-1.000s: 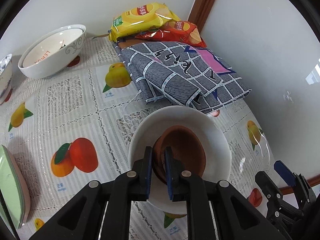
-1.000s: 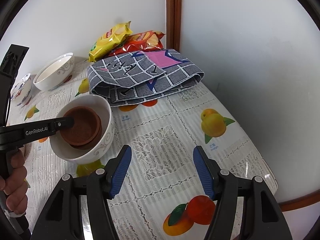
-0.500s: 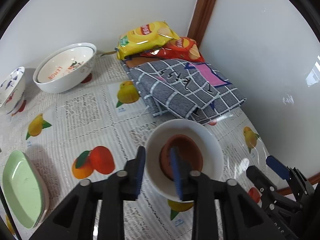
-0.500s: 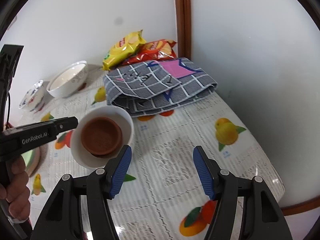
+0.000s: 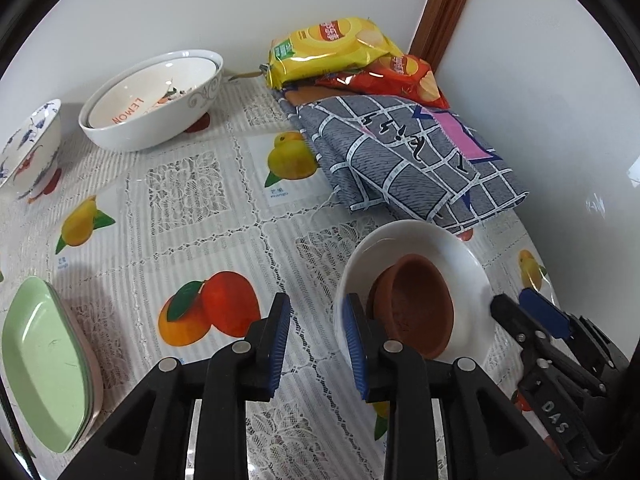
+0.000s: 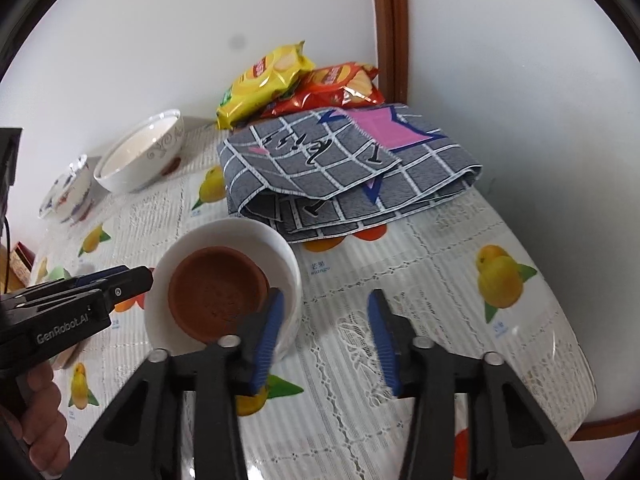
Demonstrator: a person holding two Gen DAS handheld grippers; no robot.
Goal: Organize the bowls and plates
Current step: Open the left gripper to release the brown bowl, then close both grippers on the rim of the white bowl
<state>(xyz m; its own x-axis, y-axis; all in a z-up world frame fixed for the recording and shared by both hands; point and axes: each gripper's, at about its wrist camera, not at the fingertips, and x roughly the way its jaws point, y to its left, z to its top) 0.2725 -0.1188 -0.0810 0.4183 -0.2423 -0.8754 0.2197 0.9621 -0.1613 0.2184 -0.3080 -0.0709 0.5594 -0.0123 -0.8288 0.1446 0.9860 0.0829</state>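
Note:
A white bowl (image 5: 472, 268) stands on the fruit-print tablecloth with a small brown bowl (image 5: 416, 308) inside it; both also show in the right wrist view, the white bowl (image 6: 288, 264) and the brown bowl (image 6: 216, 288). My left gripper (image 5: 316, 340) is open and empty, just left of the white bowl. My right gripper (image 6: 326, 336) is open and empty, its left finger against the bowl's right side. A large white "LEMON" bowl (image 5: 156, 104), a blue-patterned bowl (image 5: 28, 152) and stacked green plates (image 5: 44, 368) stand further left.
A folded grey checked cloth (image 5: 404, 160) lies behind the white bowl, with yellow (image 5: 332, 52) and red (image 5: 392, 80) crisp bags at the wall corner. The table's right edge (image 6: 576, 360) is close. Walls bound the back and right.
My left gripper let go of the brown bowl, opened and drew back to the left of the white bowl. My right gripper moved closer to the white bowl.

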